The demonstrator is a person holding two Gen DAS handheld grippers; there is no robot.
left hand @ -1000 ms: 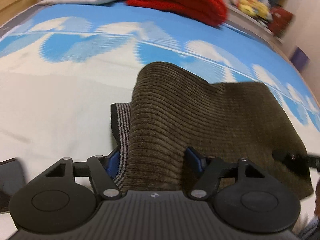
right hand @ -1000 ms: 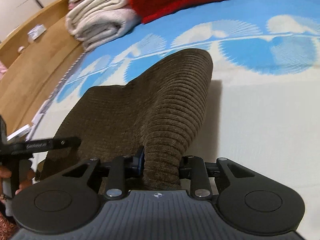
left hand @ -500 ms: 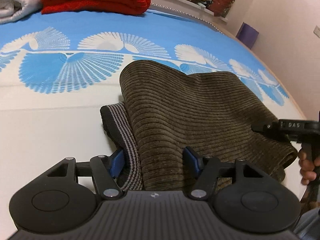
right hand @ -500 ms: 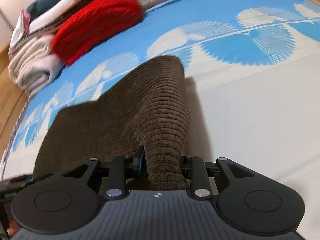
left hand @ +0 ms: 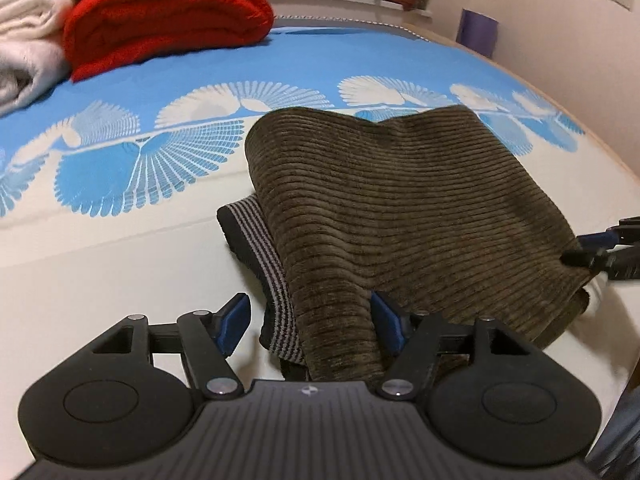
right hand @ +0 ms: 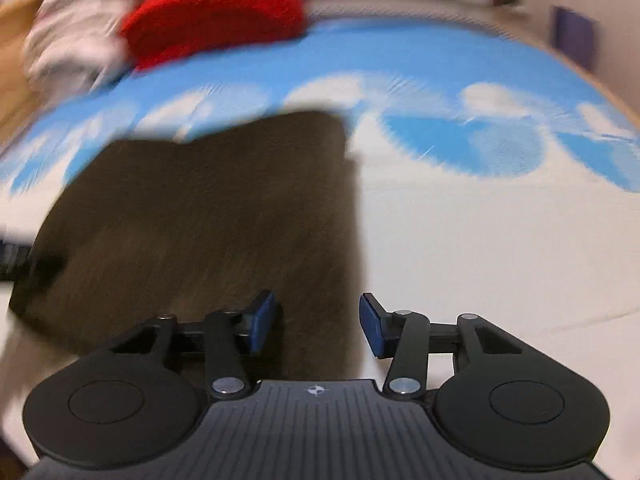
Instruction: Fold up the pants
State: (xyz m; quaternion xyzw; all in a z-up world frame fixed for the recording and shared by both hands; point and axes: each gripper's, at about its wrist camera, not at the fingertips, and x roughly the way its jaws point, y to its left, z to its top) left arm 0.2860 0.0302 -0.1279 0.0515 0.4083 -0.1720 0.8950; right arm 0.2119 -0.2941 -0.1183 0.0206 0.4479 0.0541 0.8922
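right wrist view motion-blurred | pants ribbing unreadable | red blanket smeared | right claw cut off at edge

My left gripper and right gripper match: matte black ribbed housing with a small round emblem at centre, two round black side discs, silver pivot screws on black linkage arms, and blue pads lining the fingers.

We see a bed with a cream and blue fan-patterned cover. On it lie brown corduroy pants, folded over, and at the far end a red blanket beside white towels.
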